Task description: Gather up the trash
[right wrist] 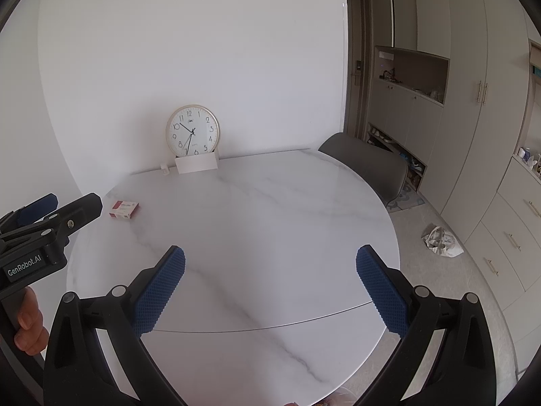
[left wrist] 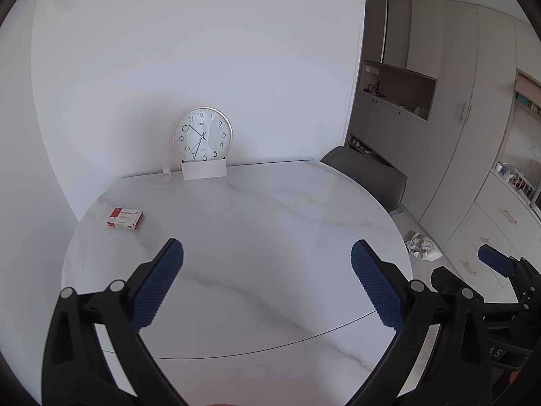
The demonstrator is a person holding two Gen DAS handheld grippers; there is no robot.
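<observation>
Approach step judged in hand, nothing gripped. Left gripper [left wrist: 267, 282] spread wide, empty; right gripper [right wrist: 270, 287] likewise. Red-white box [left wrist: 125, 218] ahead-left of left gripper on marble table [left wrist: 270, 209]: reach forward-left needed, then jaws shut across box.

Round table against a wall, with few things on it.

The clock [left wrist: 202, 134] stands at the far edge of the table [left wrist: 257, 223], leaning on the wall, behind a card [left wrist: 204, 170]; a small item [left wrist: 166, 173] is just left of the card. The box [left wrist: 125, 218] lies near the left edge, well apart from the clock. A chair [left wrist: 367, 174] is behind the table on the right. On the floor, right of the table and before the cabinets [left wrist: 453, 142], lies a bag [left wrist: 422, 247].
</observation>
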